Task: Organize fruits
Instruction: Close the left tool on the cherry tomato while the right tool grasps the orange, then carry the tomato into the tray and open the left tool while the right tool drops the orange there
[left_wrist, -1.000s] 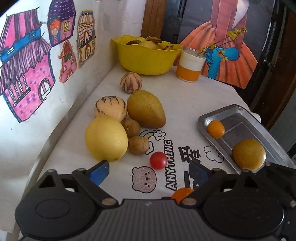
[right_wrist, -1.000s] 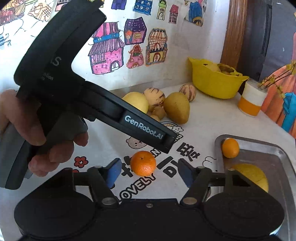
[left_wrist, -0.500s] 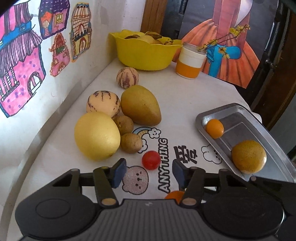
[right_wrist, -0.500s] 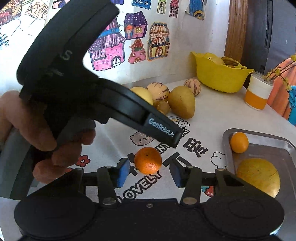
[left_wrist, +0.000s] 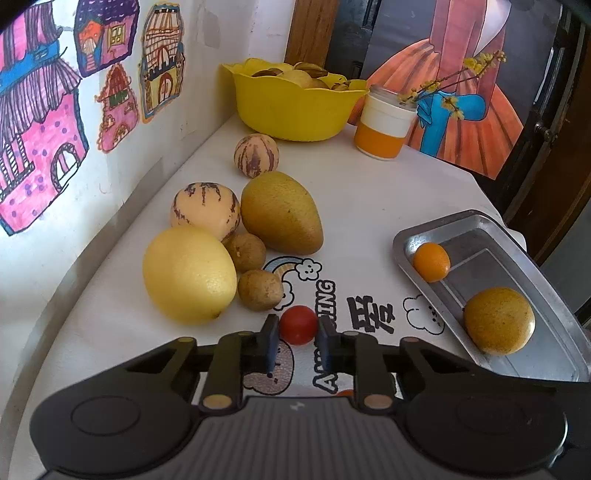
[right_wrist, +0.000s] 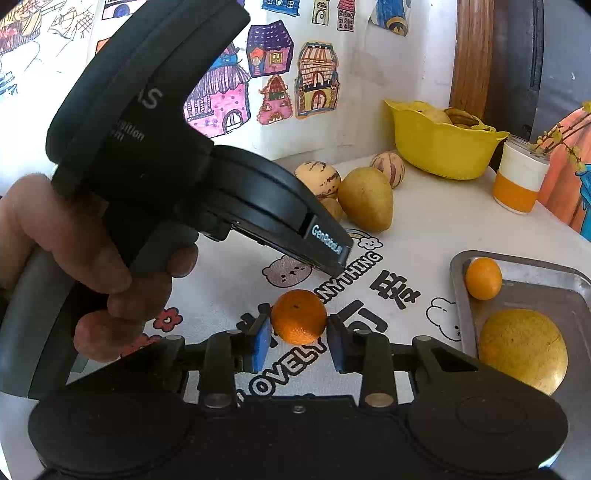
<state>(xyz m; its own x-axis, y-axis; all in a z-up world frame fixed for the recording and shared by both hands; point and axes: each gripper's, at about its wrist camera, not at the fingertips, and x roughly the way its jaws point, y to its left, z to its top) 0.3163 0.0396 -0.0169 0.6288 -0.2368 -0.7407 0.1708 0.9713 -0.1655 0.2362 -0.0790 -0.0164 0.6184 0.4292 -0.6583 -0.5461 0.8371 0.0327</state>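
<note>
**Two small fruits bracketed at once, neither clearly clamped**

Nearest, the right gripper (right_wrist: 297, 341) has its blue pads either side of a mandarin (right_wrist: 298, 315) on the table (right_wrist: 436, 229); the pads look just beside the peel or barely touching it, so I cannot tell whether it is gripped. The fruit sits at the very tips. If lifted on so shallow a hold, the round mandarin could well squirt forward and roll across the printed cloth.

The left gripper (left_wrist: 294, 341) stands narrowed around a red cherry tomato (left_wrist: 298, 324), again at the fingertips, with contact unclear. Squeezing hard could split the soft skin; squeezing lightly could drop it. The tomato lies just beside a small brown fruit (left_wrist: 260, 290) and the big yellow citrus (left_wrist: 189, 275), so a sideways nudge may disturb that cluster.

The left gripper's body hangs right over the mandarin, so raising both together risks a collision.

Further right, the metal tray (left_wrist: 491, 236) already holds a small orange (left_wrist: 431, 261) and a yellow-brown fruit (left_wrist: 498, 320). Farthest back stands the yellow bowl (left_wrist: 291, 110).
</note>
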